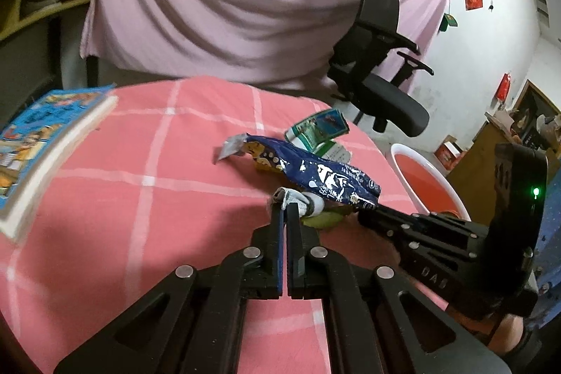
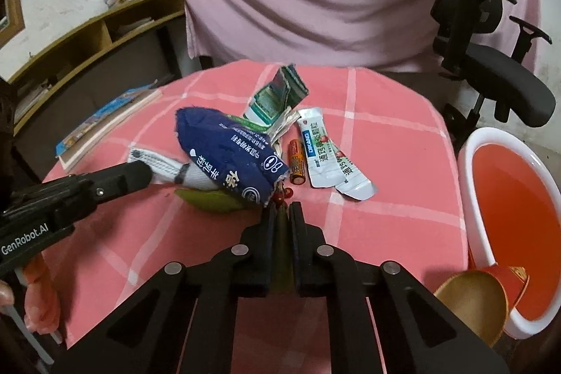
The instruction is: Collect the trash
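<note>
We are working the trash pile mid-bench: the blue snack bag [image 2: 228, 153] is lying over a white wrapper [image 2: 164, 167], which the left gripper [image 1: 288, 205] is pinching. The right gripper [image 2: 280, 212], just beside the bag, is apparently nipping a green leaf [image 2: 210, 200]. Pulling may scatter the battery [image 2: 297, 160] beside the bag.

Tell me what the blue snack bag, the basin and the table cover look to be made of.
Blue snack bag: thin plastic film, glossy print, silvery inside at the torn end; it crumples and catches glare. Basin: probably moulded plastic, smooth white rim, glossy pink-red inside. Table cover: woven cloth, matte pink with white check lines, draping softly over the edge.
</note>
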The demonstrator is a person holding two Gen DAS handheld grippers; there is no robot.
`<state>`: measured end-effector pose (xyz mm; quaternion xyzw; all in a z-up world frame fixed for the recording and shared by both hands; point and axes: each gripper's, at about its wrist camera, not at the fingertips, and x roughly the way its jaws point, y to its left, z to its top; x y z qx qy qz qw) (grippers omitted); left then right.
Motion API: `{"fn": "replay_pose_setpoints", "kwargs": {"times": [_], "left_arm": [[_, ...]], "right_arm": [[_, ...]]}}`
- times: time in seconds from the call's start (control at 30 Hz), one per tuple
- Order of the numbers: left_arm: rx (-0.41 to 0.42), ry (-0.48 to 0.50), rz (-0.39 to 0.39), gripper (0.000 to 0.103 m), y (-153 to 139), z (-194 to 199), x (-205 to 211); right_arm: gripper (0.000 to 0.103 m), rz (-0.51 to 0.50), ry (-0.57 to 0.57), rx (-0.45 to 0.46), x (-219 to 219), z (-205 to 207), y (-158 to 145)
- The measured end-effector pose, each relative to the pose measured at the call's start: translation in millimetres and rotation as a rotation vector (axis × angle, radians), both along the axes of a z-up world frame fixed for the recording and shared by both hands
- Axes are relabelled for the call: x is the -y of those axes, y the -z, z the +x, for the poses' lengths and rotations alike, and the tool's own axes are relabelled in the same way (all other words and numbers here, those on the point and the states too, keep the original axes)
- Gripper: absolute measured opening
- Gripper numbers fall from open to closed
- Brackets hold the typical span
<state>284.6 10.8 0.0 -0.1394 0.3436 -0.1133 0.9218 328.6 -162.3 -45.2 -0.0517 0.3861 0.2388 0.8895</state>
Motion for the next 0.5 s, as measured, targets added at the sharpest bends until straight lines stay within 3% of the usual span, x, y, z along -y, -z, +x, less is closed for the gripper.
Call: {"fn": "replay_pose_setpoints", "kwargs": {"times": [0.5], "left_arm": [[0.219, -0.061, 0.150, 0.000, -6, -62, 39]], "right_arm": [[0.006, 0.111, 0.031, 0.177, 37, -50, -29]]}}
